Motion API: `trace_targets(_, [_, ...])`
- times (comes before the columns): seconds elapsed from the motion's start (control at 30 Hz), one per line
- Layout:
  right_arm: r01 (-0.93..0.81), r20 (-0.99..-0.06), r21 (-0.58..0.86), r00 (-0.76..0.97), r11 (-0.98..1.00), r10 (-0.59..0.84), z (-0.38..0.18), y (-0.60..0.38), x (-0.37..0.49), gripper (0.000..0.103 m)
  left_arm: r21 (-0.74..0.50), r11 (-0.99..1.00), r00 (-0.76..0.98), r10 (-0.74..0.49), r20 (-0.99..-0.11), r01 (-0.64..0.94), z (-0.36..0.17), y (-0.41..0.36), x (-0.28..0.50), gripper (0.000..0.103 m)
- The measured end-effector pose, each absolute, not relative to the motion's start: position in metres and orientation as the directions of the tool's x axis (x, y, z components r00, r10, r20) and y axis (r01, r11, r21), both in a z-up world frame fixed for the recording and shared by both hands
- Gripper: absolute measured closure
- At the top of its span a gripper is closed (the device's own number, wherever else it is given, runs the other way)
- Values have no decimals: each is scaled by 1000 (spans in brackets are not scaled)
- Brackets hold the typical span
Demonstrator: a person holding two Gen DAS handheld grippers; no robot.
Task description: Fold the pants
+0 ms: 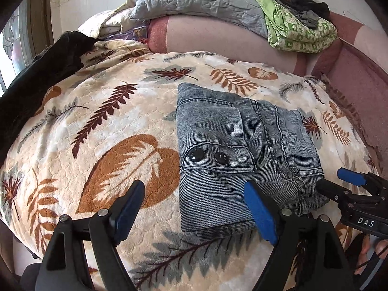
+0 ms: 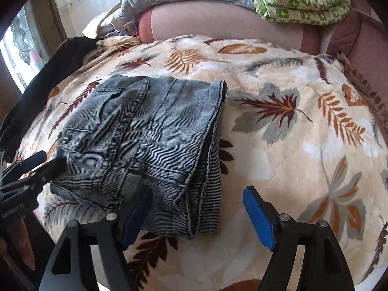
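Note:
The grey denim pants [image 1: 240,155] lie folded into a compact stack on the leaf-print blanket [image 1: 101,126]; a pocket flap with two black buttons faces up. They also show in the right wrist view [image 2: 145,143]. My left gripper [image 1: 194,211] is open and empty, just above the stack's near left edge. My right gripper [image 2: 196,215] is open and empty over the stack's near right corner. The right gripper shows in the left wrist view [image 1: 339,181] beside the stack. The left gripper shows in the right wrist view [image 2: 46,163] at the stack's left edge.
A dark garment [image 1: 41,72] lies along the blanket's left edge. A grey quilt [image 1: 194,0] and a green patterned bundle [image 1: 300,31] sit on the pink sofa back [image 1: 218,36] behind. A window [image 2: 21,51] is at the far left.

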State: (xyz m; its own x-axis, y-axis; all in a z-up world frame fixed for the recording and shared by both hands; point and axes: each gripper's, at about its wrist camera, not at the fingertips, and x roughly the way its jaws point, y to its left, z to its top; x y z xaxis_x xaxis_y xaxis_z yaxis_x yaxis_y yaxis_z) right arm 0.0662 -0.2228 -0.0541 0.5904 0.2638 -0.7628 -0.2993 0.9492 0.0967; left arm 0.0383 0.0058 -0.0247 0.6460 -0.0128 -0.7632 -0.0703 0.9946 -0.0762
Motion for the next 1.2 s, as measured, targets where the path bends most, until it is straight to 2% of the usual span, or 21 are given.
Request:
trace_targets(0.37, [-280,-646,112,709,953,284,-27,-232,8,17,-86,994,690,-12,-724,-74,1,1,4,19])
trace_targets(0.67, [-295,-643,124,703,947,303,-32,-232,-14,17,-46,990,713,62,-699,-132,11,6,-22,19])
trace_targets(0.97, [-301,-635,57,725,952,267,-22,-242,-30,17,-100,993,704,-24,-709,-67,24,-19,-23,19])
trace_targets(1.2, [-296,-629,38,735,954,253,-16,-248,-33,17,-70,997,711,-35,-702,-20,28,-35,-22,16])
